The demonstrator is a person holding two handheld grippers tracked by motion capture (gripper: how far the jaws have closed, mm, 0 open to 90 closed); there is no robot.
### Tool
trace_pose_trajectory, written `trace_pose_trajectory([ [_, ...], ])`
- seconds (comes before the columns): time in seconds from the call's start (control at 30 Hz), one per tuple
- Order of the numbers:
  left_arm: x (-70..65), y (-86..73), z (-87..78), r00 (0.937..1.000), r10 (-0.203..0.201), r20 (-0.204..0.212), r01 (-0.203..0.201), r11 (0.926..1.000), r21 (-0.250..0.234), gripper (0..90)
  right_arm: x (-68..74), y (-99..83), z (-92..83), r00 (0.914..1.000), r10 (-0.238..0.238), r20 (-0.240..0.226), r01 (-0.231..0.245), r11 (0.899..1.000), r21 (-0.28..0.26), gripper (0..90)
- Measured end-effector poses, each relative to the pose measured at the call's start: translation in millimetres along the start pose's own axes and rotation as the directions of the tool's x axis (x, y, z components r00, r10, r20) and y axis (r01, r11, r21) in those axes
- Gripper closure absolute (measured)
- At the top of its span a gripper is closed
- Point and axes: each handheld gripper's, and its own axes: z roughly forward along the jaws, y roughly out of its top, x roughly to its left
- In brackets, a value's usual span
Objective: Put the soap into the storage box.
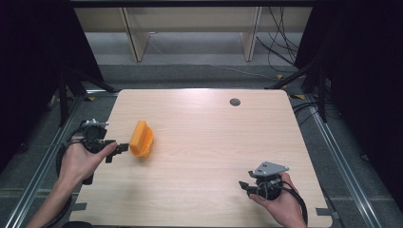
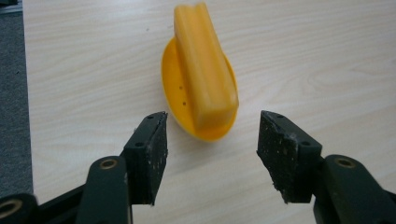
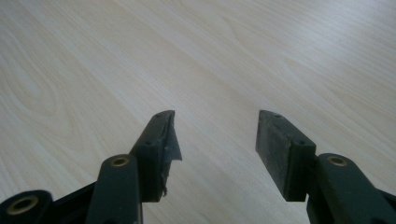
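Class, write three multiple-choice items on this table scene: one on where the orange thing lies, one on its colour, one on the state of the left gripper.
1. The orange plastic piece lies:
A. near the table's left edge
B. at the right edge
C. on the floor

2. Its colour is:
A. blue
B. orange
C. green

3. The left gripper is:
A. clamped on the piece
B. open, the piece just ahead of its pads
C. shut on nothing

Key: 1 A, the high view shows it by the table edge next to the left hand; 2 B, orange in both views; 3 B, a gap shows between each pad and the piece.
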Motion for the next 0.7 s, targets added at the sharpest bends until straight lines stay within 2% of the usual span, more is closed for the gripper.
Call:
trace_pose_trajectory([
  [0.03, 2.6, -10.8, -0.2, 0.9997, -0.004, 0.023, 0.004, 1.0000, 0.001, 42.3, 0.4, 0.2, -0.7, 1.0000, 0.004, 0.002, -0.004, 1.000, 0.000, 47.6],
  [0.07, 2.6, -10.8, -0.2, 0.9997, -0.004, 0.023, 0.004, 1.0000, 0.001, 42.3, 0.5, 0.2, -0.7, 1.0000, 0.005, -0.001, -0.005, 1.000, 0.000, 47.6],
  [0.1, 4.5, -17.2, -0.3, 0.9993, -0.008, 0.038, 0.008, 1.0000, 0.003, 42.3, 0.5, 0.2, -0.7, 1.0000, 0.005, -0.001, -0.005, 1.000, 0.000, 47.6],
  [0.2, 10.8, -40.2, 3.8, 0.9994, -0.004, 0.035, 0.004, 1.0000, 0.003, 43.0, 0.4, 0.2, -0.7, 1.0000, 0.005, -0.001, -0.005, 1.000, -0.005, 47.6],
  [0.27, 15.0, -52.8, 7.5, 0.9979, -0.006, 0.064, 0.006, 0.9999, 0.014, 45.4, 1.7, 0.1, -0.4, 0.9999, 0.013, -0.006, -0.013, 1.000, -0.018, 47.6],
  [0.3, 18.9, -67.2, 12.9, 0.9950, -0.003, 0.100, 0.004, 1.0000, -0.006, 46.4, 1.4, 0.4, -0.6, 1.0000, 0.009, -0.002, -0.009, 1.000, -0.021, 47.6],
  [0.33, 18.9, -67.2, 12.9, 0.9950, -0.003, 0.100, 0.004, 1.0000, -0.006, 46.9, 1.4, 0.4, -0.6, 1.0000, 0.009, -0.002, -0.009, 1.000, -0.021, 47.6],
  [0.37, 20.7, -75.9, 17.0, 0.9936, -0.003, 0.113, 0.008, 0.9988, -0.048, 47.5, 0.4, 1.0, -1.4, 1.0000, -0.002, -0.005, 0.002, 1.000, -0.026, 47.6],
  [0.4, 20.4, -81.4, 20.4, 0.9922, -0.012, 0.124, 0.024, 0.9952, -0.095, 47.5, 0.4, 1.0, -1.4, 1.0000, -0.002, -0.005, 0.002, 1.000, -0.026, 47.6],
  [0.43, 20.8, -89.8, 25.4, 0.9905, -0.010, 0.137, 0.034, 0.9850, -0.169, 47.3, -0.1, 1.2, -1.8, 1.0000, -0.008, -0.005, 0.008, 1.000, -0.027, 47.5],
  [0.47, 21.5, -95.2, 27.7, 0.9914, -0.004, 0.131, 0.032, 0.9756, -0.217, 47.2, -0.4, 1.4, -2.2, 0.9999, -0.010, -0.003, 0.009, 0.999, -0.032, 47.5],
  [0.5, 21.4, -104.4, 31.8, 0.9920, -0.016, 0.125, 0.052, 0.9571, -0.285, 46.3, 0.8, 1.4, -3.2, 0.9999, 0.012, -0.007, -0.012, 1.000, -0.023, 47.5],
  [0.53, 19.5, -112.0, 34.1, 0.9885, -0.021, 0.150, 0.062, 0.9590, -0.276, 45.9, 1.5, 1.6, -3.5, 0.9998, 0.016, -0.011, -0.016, 1.000, -0.021, 47.5],
  [0.57, 19.5, -112.0, 34.1, 0.9885, -0.021, 0.150, 0.062, 0.9590, -0.276, 43.4, 1.5, 1.6, -3.5, 0.9998, 0.016, -0.011, -0.016, 1.000, -0.021, 47.5],
  [0.6, 16.5, -114.1, 34.9, 0.9862, -0.033, 0.162, 0.081, 0.9502, -0.301, 43.4, -0.2, 2.2, -2.8, 0.9999, -0.015, -0.001, 0.014, 0.999, -0.043, 47.3],
  [0.63, 15.1, -113.9, 35.2, 0.9869, -0.024, 0.159, 0.073, 0.9480, -0.310, 41.0, 1.0, 2.3, -2.9, 1.0000, -0.007, -0.005, 0.007, 0.999, -0.041, 47.0],
  [0.67, 12.3, -111.9, 35.9, 0.9902, 0.014, 0.139, 0.031, 0.9487, -0.315, 39.1, 1.7, 2.4, -3.3, 0.9999, -0.002, -0.013, 0.002, 0.999, -0.035, 47.0],
  [0.7, 10.7, -111.1, 37.0, 0.9911, 0.023, 0.131, 0.021, 0.9456, -0.325, 36.0, 1.0, 2.4, -2.3, 0.9999, -0.014, -0.007, 0.014, 0.999, -0.037, 46.9],
])
